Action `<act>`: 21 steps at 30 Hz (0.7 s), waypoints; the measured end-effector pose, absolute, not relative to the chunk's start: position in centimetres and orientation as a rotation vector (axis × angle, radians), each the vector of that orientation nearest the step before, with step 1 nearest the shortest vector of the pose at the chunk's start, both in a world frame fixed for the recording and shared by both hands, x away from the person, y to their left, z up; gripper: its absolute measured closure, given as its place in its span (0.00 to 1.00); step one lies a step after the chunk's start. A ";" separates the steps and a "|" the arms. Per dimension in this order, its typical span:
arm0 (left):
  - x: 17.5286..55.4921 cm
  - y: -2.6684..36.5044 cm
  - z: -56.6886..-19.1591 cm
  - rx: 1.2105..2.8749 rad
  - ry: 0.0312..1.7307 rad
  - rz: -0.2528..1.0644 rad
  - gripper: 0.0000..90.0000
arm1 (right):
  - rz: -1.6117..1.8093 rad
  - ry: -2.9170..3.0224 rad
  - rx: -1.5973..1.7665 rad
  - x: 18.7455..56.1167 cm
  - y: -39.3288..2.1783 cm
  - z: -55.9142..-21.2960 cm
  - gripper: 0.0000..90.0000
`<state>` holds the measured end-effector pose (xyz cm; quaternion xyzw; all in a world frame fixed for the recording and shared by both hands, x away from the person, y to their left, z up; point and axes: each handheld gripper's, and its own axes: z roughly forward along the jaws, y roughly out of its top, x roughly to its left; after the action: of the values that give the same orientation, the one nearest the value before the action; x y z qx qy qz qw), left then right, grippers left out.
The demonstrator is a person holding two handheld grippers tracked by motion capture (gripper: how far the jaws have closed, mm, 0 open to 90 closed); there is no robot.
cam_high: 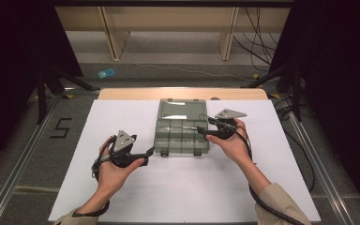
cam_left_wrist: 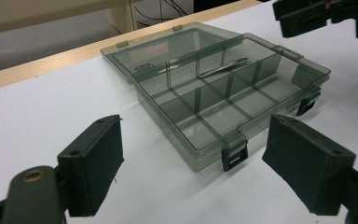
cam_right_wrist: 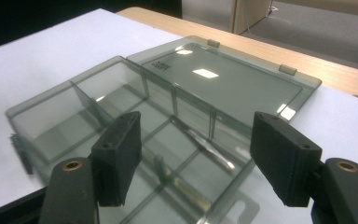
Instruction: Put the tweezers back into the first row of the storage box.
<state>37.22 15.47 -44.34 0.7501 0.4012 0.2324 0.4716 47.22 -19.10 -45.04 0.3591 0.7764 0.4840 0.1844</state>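
A white sheet covers most of the table, with a strip of pale wooden tabletop showing along its far edge. Near the middle of the sheet, toward the far side, lies a smoky transparent compartment box with its lid thrown fully open and lying flat on the sheet beyond the tray, hinged at the far edge of the tray. Tray and lid together run away from the person; the two dark latches sit on the near front wall, pointing toward the person. Thin partitions split the tray into a grid of cells. In a cell of the back row, toward the right, rests a slim metal tool, seemingly tweezers, its long axis running roughly left to right across the high view, level on the cell floor. The left gripper rests low over the sheet just off the tray's near left corner, jaws spread wide with nothing between them, and in the left gripper view the latched corner lies straight ahead of it. The right gripper hangs over the tray's right part, just above the tool, jaws parted and clear of it; the partitions rise on either side of the tool. Beyond the table lie grey floor, wooden furniture legs, loose cables and a small blue object.
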 end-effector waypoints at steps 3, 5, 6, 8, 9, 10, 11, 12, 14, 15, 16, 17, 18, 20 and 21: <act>37.1 15.4 -44.4 1.845 0.980 0.567 0.20 | 1.353 2.172 1.057 46.3 -19.8 -44.8 0.34; 37.1 15.4 -44.5 1.851 0.975 0.568 0.20 | 1.364 2.158 1.082 45.7 -20.1 -44.7 0.32; 37.1 15.4 -44.5 1.850 0.977 0.565 0.20 | 1.354 2.157 1.087 45.4 -20.3 -44.5 0.31; 37.1 15.3 -44.6 1.843 0.985 0.555 0.20 | 1.369 2.142 1.080 45.1 -20.5 -44.5 0.31; 37.1 15.3 -44.6 1.844 0.983 0.556 0.20 | 1.363 2.144 1.085 44.9 -20.7 -44.4 0.31; 37.1 15.3 -44.6 1.845 0.981 0.557 0.20 | 1.366 2.137 1.087 44.8 -20.8 -44.4 0.31; 37.1 15.3 -44.5 1.844 0.981 0.558 0.20 | 1.363 2.152 1.108 44.6 -20.8 -44.3 0.31; 37.1 15.3 -44.5 1.846 0.977 0.563 0.20 | 1.355 2.144 1.098 44.5 -21.0 -44.3 0.31; 37.2 15.3 -44.5 1.847 0.974 0.565 0.20 | 1.369 2.157 1.111 44.3 -21.1 -44.4 0.31; 37.2 15.3 -44.5 1.844 0.975 0.560 0.20 | 1.369 2.148 1.108 44.2 -21.1 -44.5 0.31; 37.2 15.2 -44.5 1.846 0.975 0.559 0.20 | 1.367 2.145 1.099 44.2 -21.2 -44.5 0.31; 37.3 15.2 -44.5 1.847 0.971 0.559 0.20 | 1.372 2.148 1.115 44.1 -21.2 -44.6 0.31; 37.3 15.2 -44.5 1.850 0.972 0.563 0.20 | 1.372 2.136 1.108 44.1 -21.2 -44.6 0.31; 37.2 15.1 -44.5 1.848 0.976 0.558 0.20 | 1.382 2.141 1.110 44.0 -21.3 -44.6 0.31; 37.2 15.1 -44.5 1.851 0.974 0.559 0.20 | 1.372 2.144 1.113 43.9 -21.4 -44.5 0.31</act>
<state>37.22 15.11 -44.52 0.7552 0.3973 0.2279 0.4690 43.94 -21.42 -44.47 0.3942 0.7589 0.4857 0.1807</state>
